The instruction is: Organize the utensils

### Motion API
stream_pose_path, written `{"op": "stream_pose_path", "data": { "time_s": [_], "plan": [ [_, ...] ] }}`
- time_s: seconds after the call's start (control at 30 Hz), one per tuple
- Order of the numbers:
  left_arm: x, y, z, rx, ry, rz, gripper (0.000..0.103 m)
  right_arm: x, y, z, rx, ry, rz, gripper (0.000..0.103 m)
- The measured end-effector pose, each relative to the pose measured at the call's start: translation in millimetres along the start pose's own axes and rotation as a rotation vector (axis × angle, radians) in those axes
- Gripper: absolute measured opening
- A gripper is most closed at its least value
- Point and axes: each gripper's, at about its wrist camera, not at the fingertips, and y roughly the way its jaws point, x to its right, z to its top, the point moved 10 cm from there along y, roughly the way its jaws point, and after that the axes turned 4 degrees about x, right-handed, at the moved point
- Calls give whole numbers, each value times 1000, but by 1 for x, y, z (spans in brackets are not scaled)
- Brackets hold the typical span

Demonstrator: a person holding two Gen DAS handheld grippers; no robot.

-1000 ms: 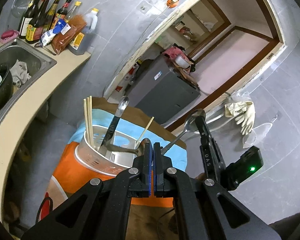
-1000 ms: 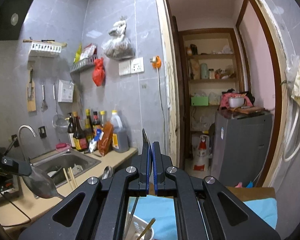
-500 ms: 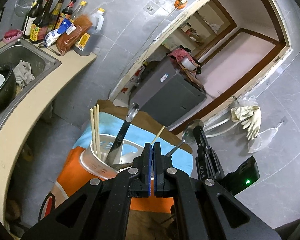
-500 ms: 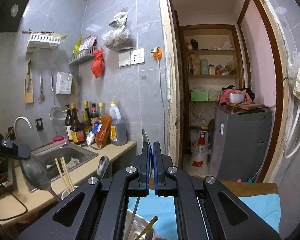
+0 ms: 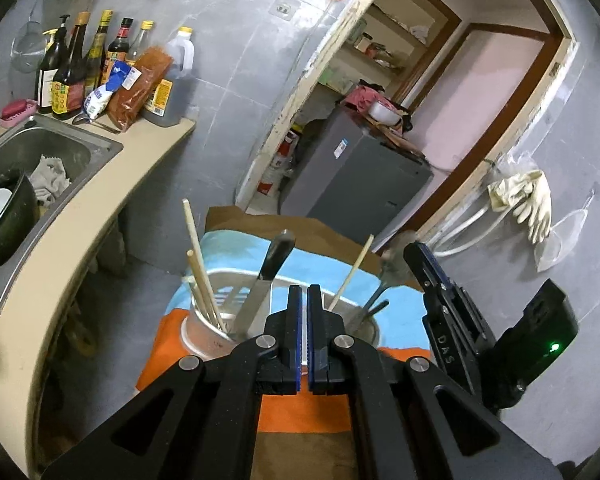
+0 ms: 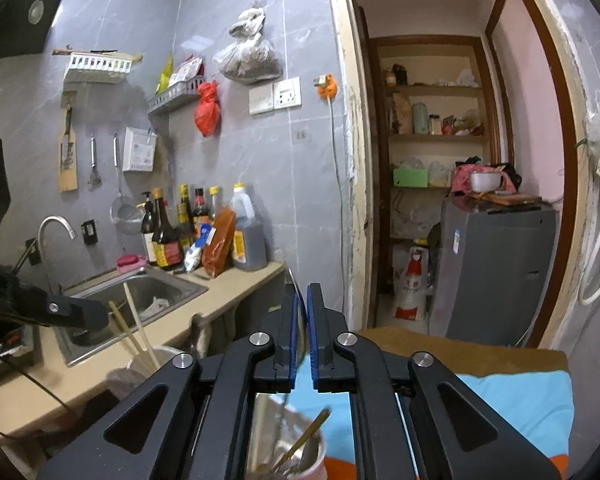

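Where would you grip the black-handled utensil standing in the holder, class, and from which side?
Grip the black handle near its top, coming from above. It leans up clear of the holder rim, while its lower end is buried among chopsticks. A tool closing across the free handle could lift it straight out, probably without disturbing its neighbours.

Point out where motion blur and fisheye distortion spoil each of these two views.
Left wrist view: the spoon at the right gripper is smeared by motion, while the chopsticks stay crisp; the counter edge bows into a curve. Right wrist view: the utensil holder and its contents are blurred low in frame; the door frame bends at the edge.
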Motion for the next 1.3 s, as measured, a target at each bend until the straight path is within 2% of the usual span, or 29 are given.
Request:
{"op": "stream_pose_path", "data": {
  "time_s": [0.07,0.1,0.13,0.2,0.23,0.43,0.53,0.67,0.73,0.8,0.9,0.97,1.1,1.17,1.3],
  "plan": [
    [1,0,-2,12,15,4,2,-1,-2,-3,-8,8,6,11],
    [1,-1,-3,20,24,9,6,0,-4,-4,-11,15,10,17],
    [2,-2,-4,32,33,11,10,0,-7,-4,-12,24,16,18],
    [5,-6,-3,70,49,21,32,1,-11,-3,-17,35,17,19],
    [8,-9,-3,95,56,20,35,2,-14,-1,-18,43,17,19],
    [19,-14,-4,148,114,61,36,11,-33,7,-14,70,3,23],
    [24,-19,-4,178,150,97,42,18,-45,12,-13,83,-11,30],
    [31,-26,-8,226,183,138,57,28,-62,16,-11,95,-29,48],
    [34,-28,-11,246,199,167,66,35,-73,17,-11,102,-46,57],
    [38,-34,-14,279,216,203,80,42,-83,17,-16,108,-69,70],
    [46,-46,-20,350,248,255,91,54,-103,17,-11,119,-102,80],
    [52,-53,-26,391,260,285,93,61,-116,16,-13,121,-123,85],
    [62,-65,-40,422,269,304,94,73,-142,13,-13,119,-163,94],
    [66,-71,-44,435,281,310,95,78,-157,11,-9,123,-180,103],
    [79,-84,-58,451,307,311,97,81,-180,11,-4,114,-201,103]
  ]
}}
